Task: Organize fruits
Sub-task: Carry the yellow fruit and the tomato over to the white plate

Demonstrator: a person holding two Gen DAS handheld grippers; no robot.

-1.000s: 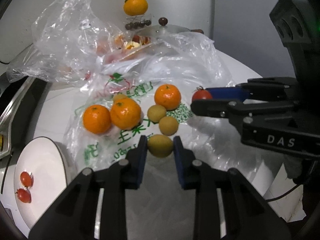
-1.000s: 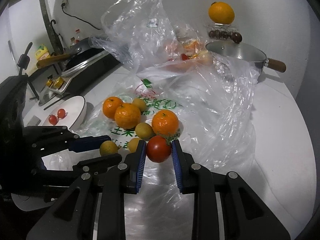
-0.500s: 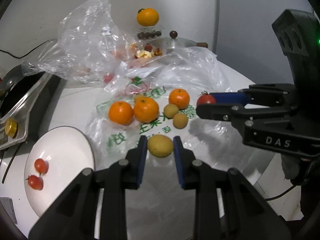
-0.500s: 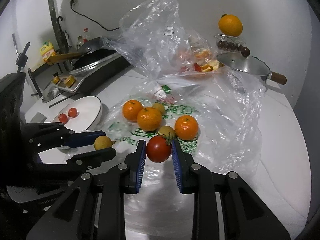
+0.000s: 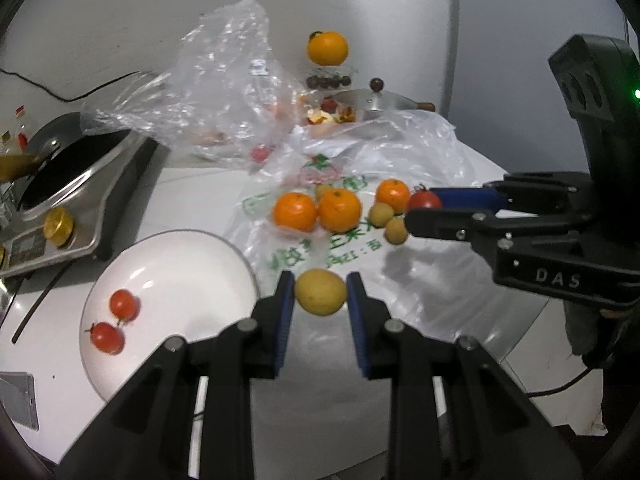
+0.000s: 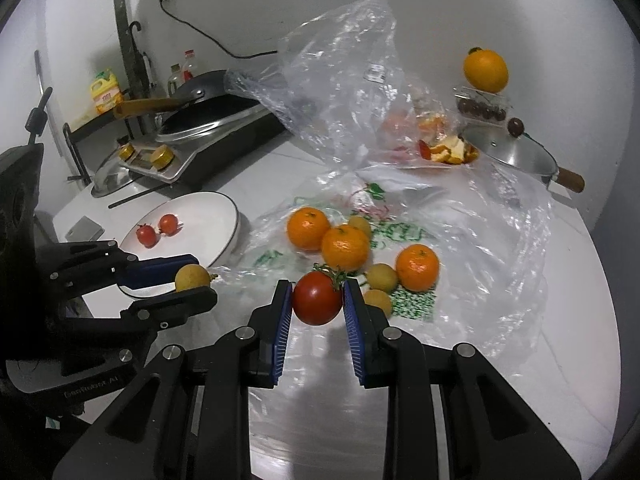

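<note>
— So, what have my tongs got?
— Your left gripper [image 5: 320, 294] is pinching a yellow-green fruit [image 5: 320, 292] between its blue pads, held above the table just beside the white plate [image 5: 180, 264], which carries two small tomatoes [image 5: 116, 320].
— And my right one?
— The right gripper [image 6: 316, 300] is clamped on a red tomato [image 6: 317, 298], over the printed plastic bag [image 6: 412, 304]. Three oranges [image 6: 345, 248] and some small yellow-green fruits lie on that bag.
</note>
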